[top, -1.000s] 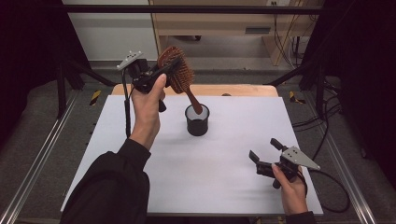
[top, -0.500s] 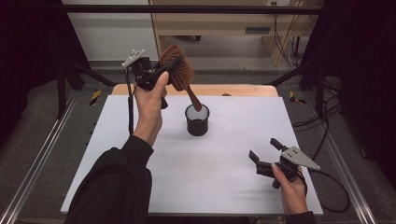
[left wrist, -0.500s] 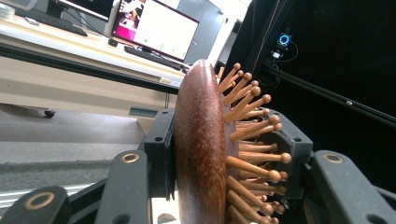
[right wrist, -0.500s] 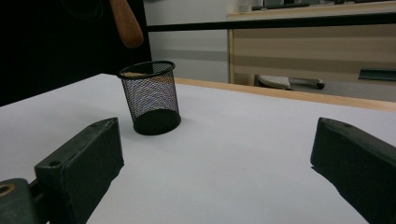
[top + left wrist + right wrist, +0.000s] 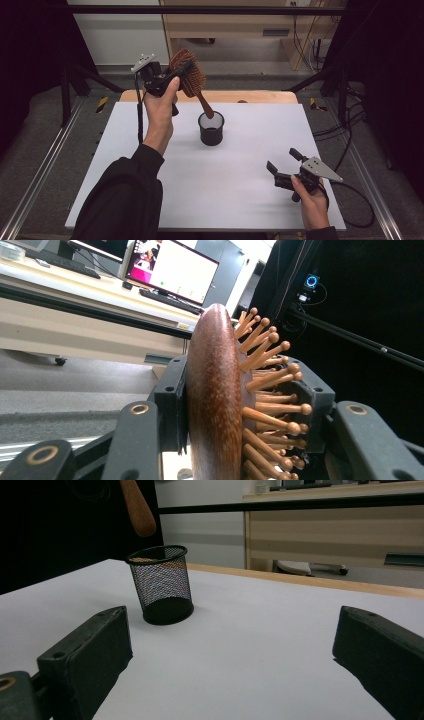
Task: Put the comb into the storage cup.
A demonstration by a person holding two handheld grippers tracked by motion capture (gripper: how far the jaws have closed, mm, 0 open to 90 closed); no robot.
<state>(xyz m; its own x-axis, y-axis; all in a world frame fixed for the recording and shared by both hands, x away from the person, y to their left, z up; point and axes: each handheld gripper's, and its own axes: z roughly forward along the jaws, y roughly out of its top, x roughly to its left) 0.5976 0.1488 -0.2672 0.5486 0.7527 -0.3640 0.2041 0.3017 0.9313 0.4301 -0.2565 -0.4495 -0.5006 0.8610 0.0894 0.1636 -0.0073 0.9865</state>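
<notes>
Fingers around one hairbrush

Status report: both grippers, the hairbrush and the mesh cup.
Left gripper shut on hairbrush, handle above mesh cup. Right gripper open, low. Nothing in the way.

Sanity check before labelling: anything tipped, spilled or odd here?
Nothing stands out. The mesh cup stands upright on the white table, nothing spilled. The left gripper clamps the hairbrush by its head, handle tilted down above the cup's rim. The right gripper rests open on the table.
</notes>
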